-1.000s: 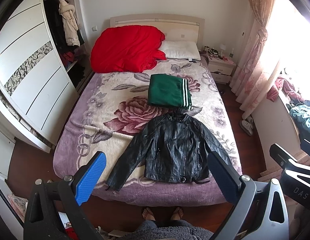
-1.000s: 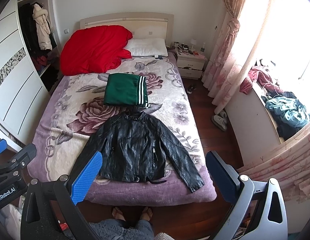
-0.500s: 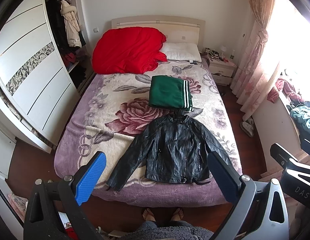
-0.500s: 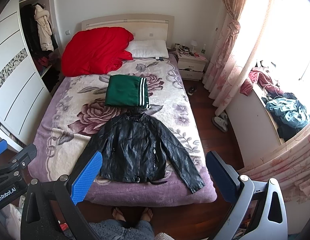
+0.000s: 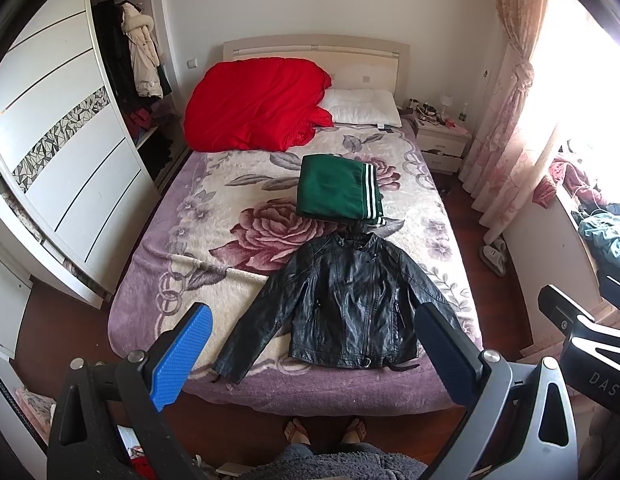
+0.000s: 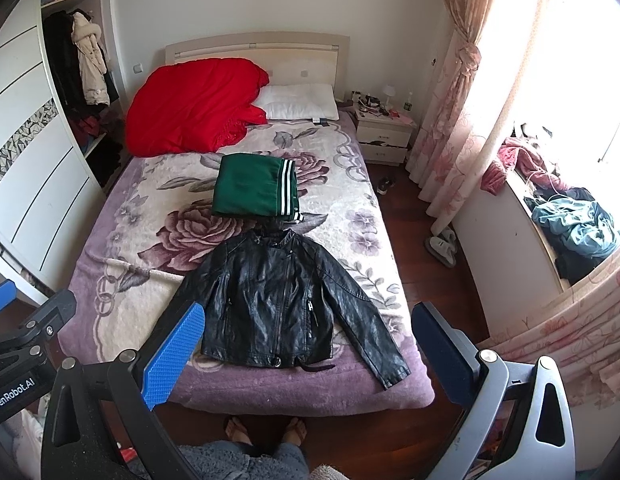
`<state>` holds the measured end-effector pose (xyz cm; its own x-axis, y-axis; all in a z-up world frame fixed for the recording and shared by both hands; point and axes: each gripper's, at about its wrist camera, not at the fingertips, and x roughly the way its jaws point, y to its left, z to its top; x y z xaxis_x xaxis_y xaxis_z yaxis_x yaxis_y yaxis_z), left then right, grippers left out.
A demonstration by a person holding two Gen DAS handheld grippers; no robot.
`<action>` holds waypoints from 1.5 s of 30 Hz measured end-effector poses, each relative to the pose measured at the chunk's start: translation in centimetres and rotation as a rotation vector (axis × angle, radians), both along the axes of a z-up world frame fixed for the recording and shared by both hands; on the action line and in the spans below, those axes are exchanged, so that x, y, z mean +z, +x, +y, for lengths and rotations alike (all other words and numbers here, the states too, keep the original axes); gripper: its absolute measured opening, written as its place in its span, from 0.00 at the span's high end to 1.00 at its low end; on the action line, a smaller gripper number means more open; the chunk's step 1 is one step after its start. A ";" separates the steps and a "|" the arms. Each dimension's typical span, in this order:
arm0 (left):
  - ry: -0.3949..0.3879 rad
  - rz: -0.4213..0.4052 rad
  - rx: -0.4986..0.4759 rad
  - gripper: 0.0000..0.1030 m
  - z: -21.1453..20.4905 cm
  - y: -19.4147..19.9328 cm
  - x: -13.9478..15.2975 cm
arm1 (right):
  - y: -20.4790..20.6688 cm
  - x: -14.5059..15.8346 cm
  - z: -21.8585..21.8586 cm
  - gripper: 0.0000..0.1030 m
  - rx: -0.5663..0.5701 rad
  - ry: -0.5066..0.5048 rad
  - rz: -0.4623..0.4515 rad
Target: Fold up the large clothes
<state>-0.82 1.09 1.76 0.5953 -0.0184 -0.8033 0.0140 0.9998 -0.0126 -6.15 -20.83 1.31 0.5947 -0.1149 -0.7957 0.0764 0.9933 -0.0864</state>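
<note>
Lying just beyond the black jacket (image 5: 350, 300), a folded green garment (image 5: 334, 192).

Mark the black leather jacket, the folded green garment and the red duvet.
black leather jacket (image 5: 350, 304), left wrist view, chest panel
folded green garment (image 6: 246, 188), right wrist view, top face
red duvet (image 5: 258, 104), left wrist view, middle
</note>
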 end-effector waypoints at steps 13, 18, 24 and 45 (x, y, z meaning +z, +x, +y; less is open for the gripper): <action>-0.002 -0.018 -0.002 0.00 -0.8 0.0 0.9 | 0.8 2.0 0.6 0.00 0.002 0.003 -0.013; -0.009 -0.016 -0.004 0.00 -0.4 -0.2 0.6 | 0.6 1.8 0.4 0.00 0.000 0.006 -0.014; -0.002 -0.037 0.005 0.00 0.6 0.4 -1.0 | 0.5 1.3 0.3 0.00 -0.010 0.020 -0.009; 0.257 0.309 0.107 0.00 -2.6 13.4 -34.7 | 1.2 -42.1 -32.5 0.39 -0.902 0.594 0.391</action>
<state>12.60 -1.50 -32.94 0.3132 0.2549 -0.9148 -0.0550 0.9666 0.2505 -4.99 -53.30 -40.76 0.1871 0.0812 -0.9790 0.8521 0.4825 0.2029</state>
